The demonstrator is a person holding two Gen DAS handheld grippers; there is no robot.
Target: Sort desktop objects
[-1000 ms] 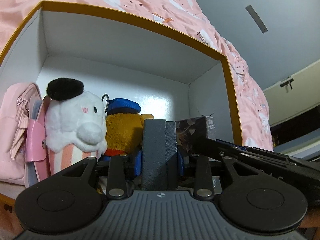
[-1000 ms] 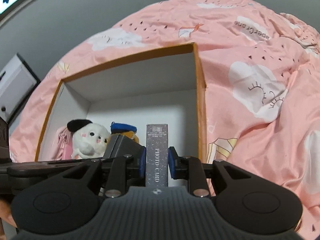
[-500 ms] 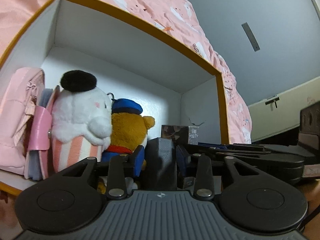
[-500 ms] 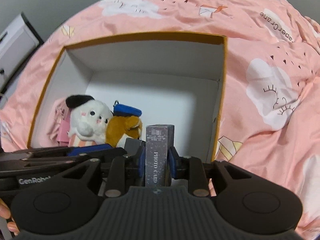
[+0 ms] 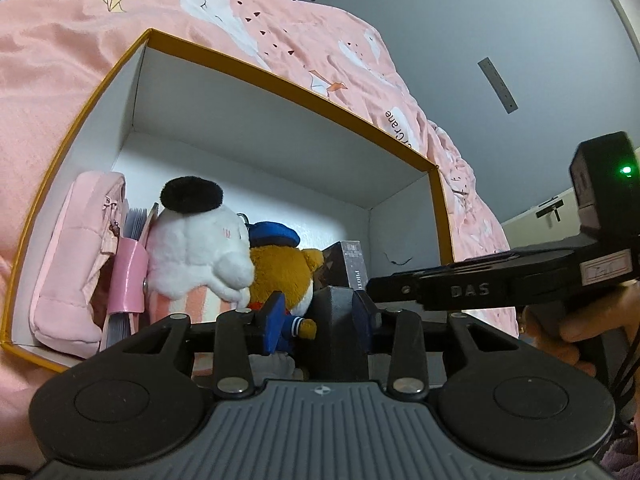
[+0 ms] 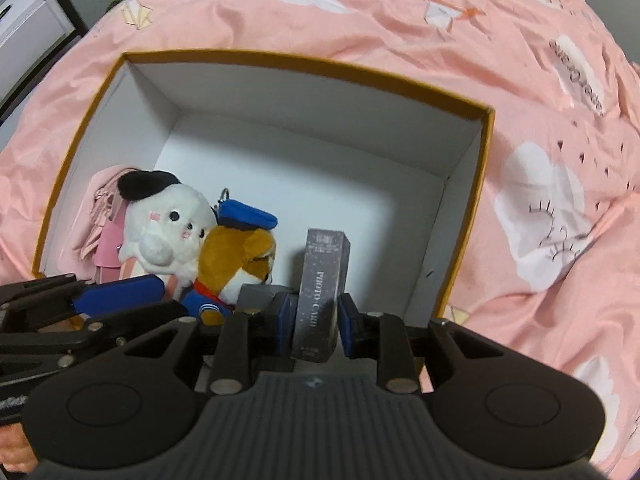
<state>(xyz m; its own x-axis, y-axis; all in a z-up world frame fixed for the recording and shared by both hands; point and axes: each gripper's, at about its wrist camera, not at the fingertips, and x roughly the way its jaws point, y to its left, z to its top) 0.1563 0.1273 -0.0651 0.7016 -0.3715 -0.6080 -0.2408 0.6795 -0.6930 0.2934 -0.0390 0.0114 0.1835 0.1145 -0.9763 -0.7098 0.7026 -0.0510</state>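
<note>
Left claw (image 5: 318, 316) opened off grey box (image 5: 339, 332), "PHOTO CARD" box (image 6: 322, 294)

Left wrist view: camera sits behind the left tool (image 5: 320, 320), low at the near rim of the open orange-edged white cardboard box (image 5: 280, 84), facing forward and slightly down across its interior. Very close. The right tool's black body (image 5: 480, 284) crosses to the right of it.

Right wrist view: camera behind the right tool (image 6: 314, 320), looking steeply down into the box (image 6: 304, 64) from above its near edge. Left tool (image 6: 116, 290) enters at left.

Shared: box interior, white plush toy with black beret (image 5: 196, 236) (image 6: 160, 220), brown plush toy in blue cap (image 5: 280, 264) (image 6: 240, 252), pink patterned bed cover (image 5: 80, 52) (image 6: 560, 140).
</note>
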